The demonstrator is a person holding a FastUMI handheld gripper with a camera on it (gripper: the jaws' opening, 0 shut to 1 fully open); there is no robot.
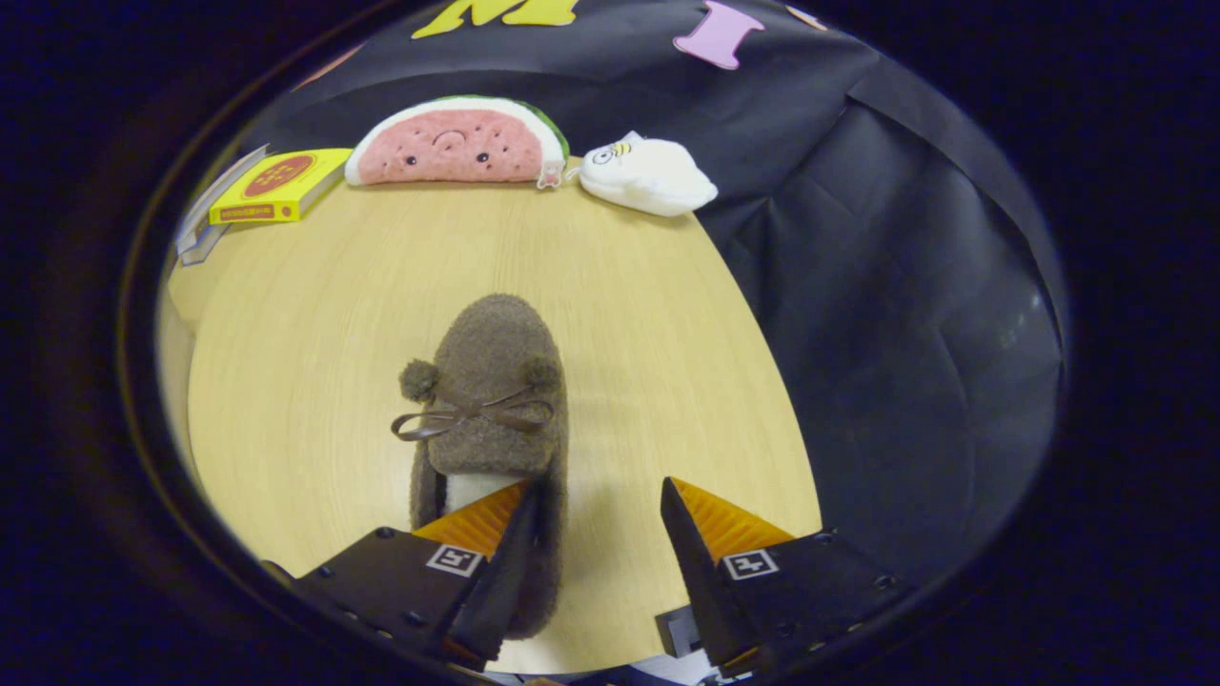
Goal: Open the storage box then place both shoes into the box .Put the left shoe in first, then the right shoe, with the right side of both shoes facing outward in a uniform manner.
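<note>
- A fuzzy brown slipper (491,400) with a thin bow and two small pom-poms lies flat on a pale wooden table (315,381).
- Its long axis runs straight from near to far. The rounded toe points to the far side and the open heel end lies near, at the fingers.
- The gripper (596,534) looks forward over the slipper. Its two fingers stand apart and clamp nothing.
- The left finger (500,557) sits over the slipper's heel opening, at or inside its right rim. Whether it touches the fabric cannot be told.
- The right finger (701,562) hangs over bare table, just right of the slipper.
- So the right wall of the slipper lies at the left side of the gap between the fingers, not in its middle. Judged from this, closing would pinch that right rim, with one finger inside the opening and one outside.
- The gripper's line runs almost parallel to the slipper's length.
- The view does not settle if this is the left or the right slipper.
- At the far edge of the table, well beyond the slipper, lie a yellow book (276,186) on the left, a watermelon plush toy (453,143) in the middle, and a small white plush toy (653,176) to its right.
- To the right of the table hangs black cloth (905,286).
</note>
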